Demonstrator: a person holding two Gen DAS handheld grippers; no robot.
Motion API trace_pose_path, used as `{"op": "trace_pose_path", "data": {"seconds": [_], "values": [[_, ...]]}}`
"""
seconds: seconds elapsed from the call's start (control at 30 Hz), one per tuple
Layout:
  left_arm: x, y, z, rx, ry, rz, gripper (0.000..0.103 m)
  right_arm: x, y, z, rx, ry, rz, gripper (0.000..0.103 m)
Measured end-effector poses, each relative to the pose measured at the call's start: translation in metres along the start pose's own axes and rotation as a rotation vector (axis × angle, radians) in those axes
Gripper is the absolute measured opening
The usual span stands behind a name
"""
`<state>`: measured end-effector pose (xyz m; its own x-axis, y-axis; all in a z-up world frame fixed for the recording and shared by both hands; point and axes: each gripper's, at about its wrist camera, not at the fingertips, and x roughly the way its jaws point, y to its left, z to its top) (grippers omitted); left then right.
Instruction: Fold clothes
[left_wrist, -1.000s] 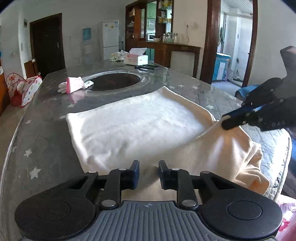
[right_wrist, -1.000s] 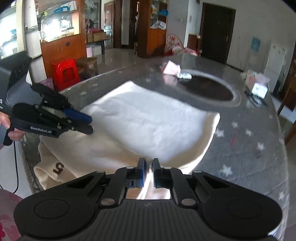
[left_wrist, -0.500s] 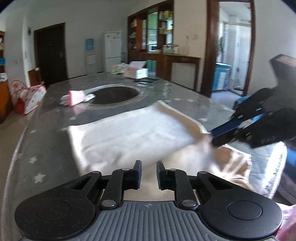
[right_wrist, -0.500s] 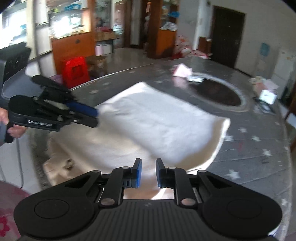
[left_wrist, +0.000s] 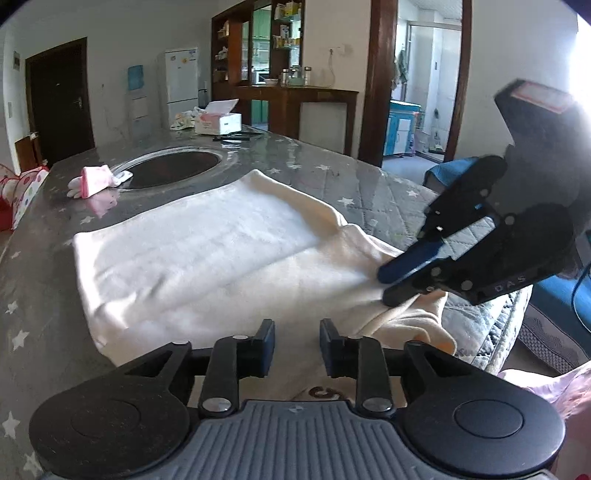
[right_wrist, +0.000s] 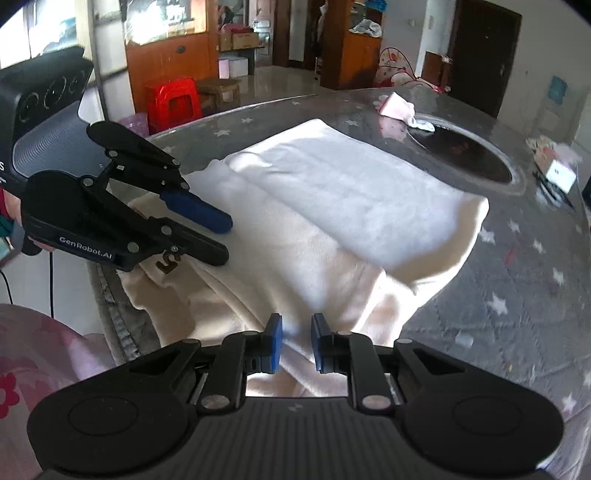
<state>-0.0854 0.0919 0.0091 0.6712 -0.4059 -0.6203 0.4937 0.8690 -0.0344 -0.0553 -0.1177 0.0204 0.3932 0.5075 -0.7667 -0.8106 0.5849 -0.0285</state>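
Note:
A cream garment lies partly folded on the grey star-patterned table, its near end bunched at the table's near edge; it also shows in the right wrist view. My left gripper is open just above the garment's near edge, with a brown print below it. It shows in the right wrist view with jaws parted over the bunched cloth. My right gripper is open over the garment's near right folds. It shows in the left wrist view, low against the cloth's right side.
A dark round recess sits in the table beyond the garment, with a pink and white sock beside it. A tissue box stands at the far end. A red stool and cabinets stand off the table.
Both grippers have opened wider and dropped nearer the garment's near end. The right gripper has shifted left onto the bunched cloth. The garment's near end has slumped lower.

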Motion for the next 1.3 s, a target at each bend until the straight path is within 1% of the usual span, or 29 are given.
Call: {"op": "trace_pose_path", "data": {"seconds": [0.1, 0.17, 0.23, 0.3, 0.37, 0.43, 0.53, 0.7, 0.77, 0.8, 0.9, 0.97, 1.0, 1.03, 1.07, 1.17, 1.23, 1.27, 1.3], "values": [[-0.012, 0.002, -0.003, 0.003, -0.002, 0.007, 0.031, -0.005, 0.000, 0.001, 0.006, -0.014, -0.004, 0.018], [-0.023, 0.004, -0.005, 0.011, -0.002, 0.013, 0.031, -0.011, 0.001, 0.002, -0.011, -0.017, -0.005, 0.025], [-0.035, 0.005, -0.008, 0.021, -0.001, 0.009, 0.033, -0.017, 0.004, 0.003, -0.037, -0.016, -0.006, 0.028], [-0.047, 0.003, -0.013, 0.043, 0.007, -0.008, 0.036, -0.021, 0.006, 0.003, -0.060, -0.013, -0.003, 0.030], [-0.057, -0.003, -0.019, 0.093, 0.017, -0.019, 0.043, -0.026, 0.009, 0.002, -0.085, -0.008, 0.003, 0.034], [-0.063, -0.013, -0.025, 0.161, 0.024, -0.014, 0.049, -0.029, 0.013, 0.001, -0.112, -0.003, 0.009, 0.036], [-0.065, -0.022, -0.033, 0.219, 0.016, -0.012, 0.051, -0.033, 0.016, -0.002, -0.129, 0.001, 0.008, 0.042], [-0.072, -0.019, -0.039, 0.234, 0.005, -0.007, 0.052, -0.040, 0.016, -0.006, -0.136, 0.003, -0.008, 0.044], [-0.069, -0.019, -0.039, 0.247, 0.017, 0.015, 0.052, -0.042, 0.017, -0.007, -0.142, 0.004, -0.005, 0.051], [-0.066, -0.020, -0.039, 0.258, 0.017, 0.016, 0.052, -0.040, 0.018, -0.008, -0.149, 0.008, -0.007, 0.051], [-0.061, -0.029, -0.042, 0.316, 0.007, 0.014, 0.052, -0.038, 0.021, -0.009, -0.169, 0.015, -0.009, 0.051], [-0.054, -0.035, -0.046, 0.362, 0.009, 0.036, 0.052, -0.037, 0.023, -0.010, -0.179, 0.017, -0.003, 0.054], [-0.051, -0.036, -0.047, 0.369, 0.009, 0.044, 0.050, -0.037, 0.023, -0.010, -0.182, 0.018, -0.004, 0.055], [-0.050, -0.036, -0.047, 0.364, 0.003, 0.046, 0.042, -0.038, 0.024, -0.012, -0.185, 0.019, -0.007, 0.055], [-0.049, -0.035, -0.047, 0.357, -0.003, 0.049, 0.031, -0.038, 0.024, -0.012, -0.189, 0.020, -0.008, 0.056], [-0.050, -0.032, -0.042, 0.320, -0.035, 0.060, 0.014, -0.038, 0.026, -0.016, -0.209, 0.023, -0.017, 0.056], [-0.053, -0.028, -0.035, 0.291, -0.062, 0.067, 0.012, -0.038, 0.028, -0.018, -0.230, 0.018, -0.021, 0.058], [-0.054, -0.025, -0.031, 0.269, -0.072, 0.062, 0.011, -0.038, 0.030, -0.018, -0.247, 0.010, -0.021, 0.060], [-0.055, -0.020, -0.025, 0.241, -0.082, 0.055, 0.011, -0.038, 0.032, -0.019, -0.264, 0.003, -0.021, 0.061]]}}
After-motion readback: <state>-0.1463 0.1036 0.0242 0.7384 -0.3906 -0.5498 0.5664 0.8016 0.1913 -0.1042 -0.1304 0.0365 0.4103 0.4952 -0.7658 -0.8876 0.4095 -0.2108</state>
